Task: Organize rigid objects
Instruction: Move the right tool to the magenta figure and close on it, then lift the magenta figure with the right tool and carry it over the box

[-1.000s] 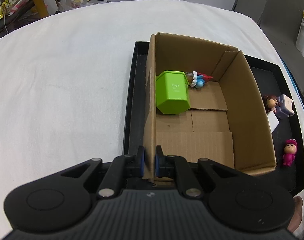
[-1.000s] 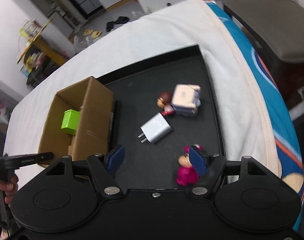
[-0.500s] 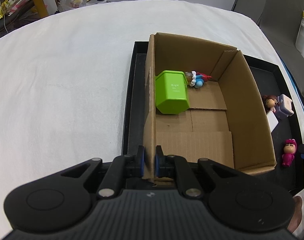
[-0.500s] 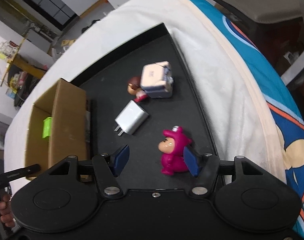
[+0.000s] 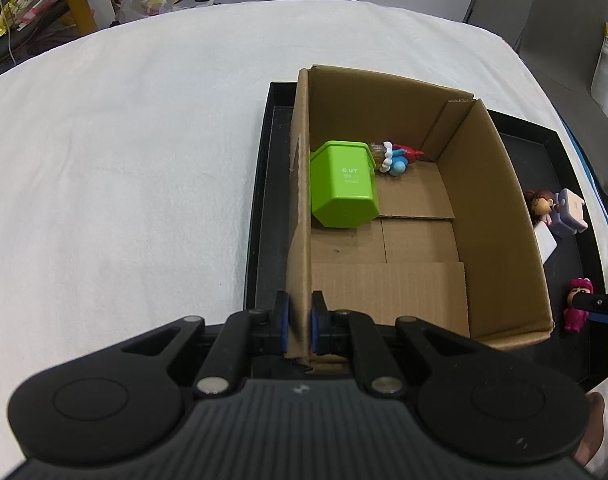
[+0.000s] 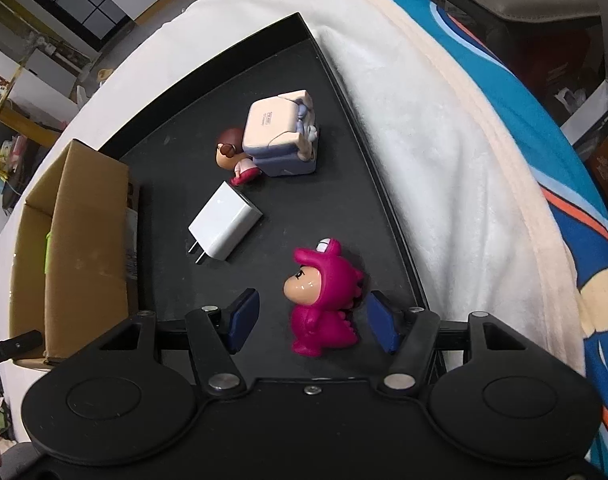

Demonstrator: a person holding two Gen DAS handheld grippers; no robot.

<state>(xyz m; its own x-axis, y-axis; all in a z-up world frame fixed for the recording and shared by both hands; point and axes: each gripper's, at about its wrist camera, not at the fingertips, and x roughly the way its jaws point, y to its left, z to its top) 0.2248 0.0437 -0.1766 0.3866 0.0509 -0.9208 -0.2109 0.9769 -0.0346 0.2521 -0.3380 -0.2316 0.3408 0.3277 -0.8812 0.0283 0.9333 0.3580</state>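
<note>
The left tool is clenched on the left wall of the cardboard box, at the box's near corner, and anchors it. The box stands in the left part of the black tray, which lies on a white blanket covering a bed. Inside the box, at its far left, lie a green container on its side and a small blue-and-red toy just beside it.

The right tool stands released, its jaws straddling the pink dinosaur figure without contact; there is a clear gap on each side. The jaws have just been closing, with the figure between them. The figure stands upright near the tray's near right corner. A white charger, a brown-haired doll and a pale cube-shaped toy lie further along the tray's right part; the doll touches the cube.

Probable current step: grasp the figure for transfer to the box.

Hazards:
- The figure sits closer to the right pad. That pad would touch first and could push or tip the figure.
- The surface is rounded and glossy. A grip high on the head may squeeze the figure out of the jaws.
- The tray rim lies just beside the right pad and may obstruct it.
- Loss of the left tool's hold would let the box shift during placement.
</note>
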